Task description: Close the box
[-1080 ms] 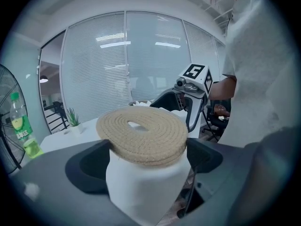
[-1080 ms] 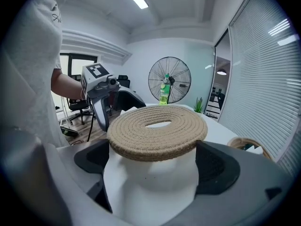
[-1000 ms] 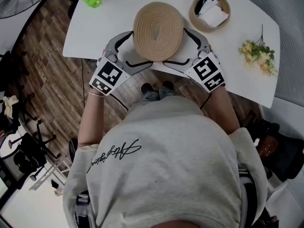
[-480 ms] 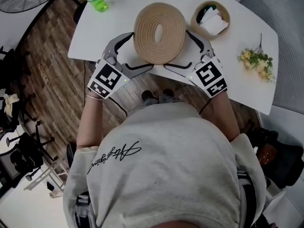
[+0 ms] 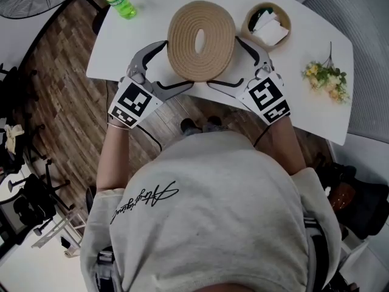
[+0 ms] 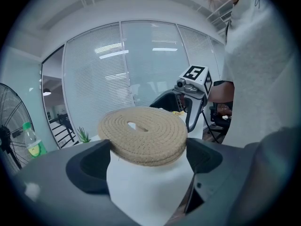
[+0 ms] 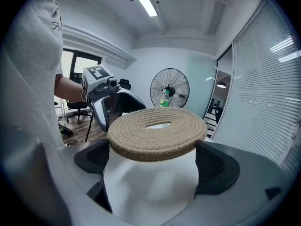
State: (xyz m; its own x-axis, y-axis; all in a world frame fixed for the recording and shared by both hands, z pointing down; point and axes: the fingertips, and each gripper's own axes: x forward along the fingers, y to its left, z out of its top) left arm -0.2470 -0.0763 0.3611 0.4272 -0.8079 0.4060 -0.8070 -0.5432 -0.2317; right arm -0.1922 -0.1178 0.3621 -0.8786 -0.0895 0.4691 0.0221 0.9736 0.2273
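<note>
The left gripper (image 5: 179,62) and right gripper (image 5: 223,61) are clamping their fingers on the woven lid (image 5: 200,40) and tilting it higher than a second ago. The open box (image 5: 246,26) is waiting just beyond the right fingers.

Left gripper (image 6: 146,160): dark jaws spread wide, pads pressed on opposite edges of lid (image 6: 142,134). Lid: round coiled-rope disc, slot at centre, level, lifted above white table (image 6: 141,192). Beyond lid's far rim: right gripper (image 6: 176,108), marker cube on top, person's forearm (image 6: 221,91) behind it. Right edge: person's pale shirt (image 6: 263,69). Far left: standing fan (image 6: 9,121), green bottle (image 6: 34,142) just right of it. Small plant (image 6: 83,135) near lid's left edge. Background: glass wall with blinds (image 6: 122,65).
</note>
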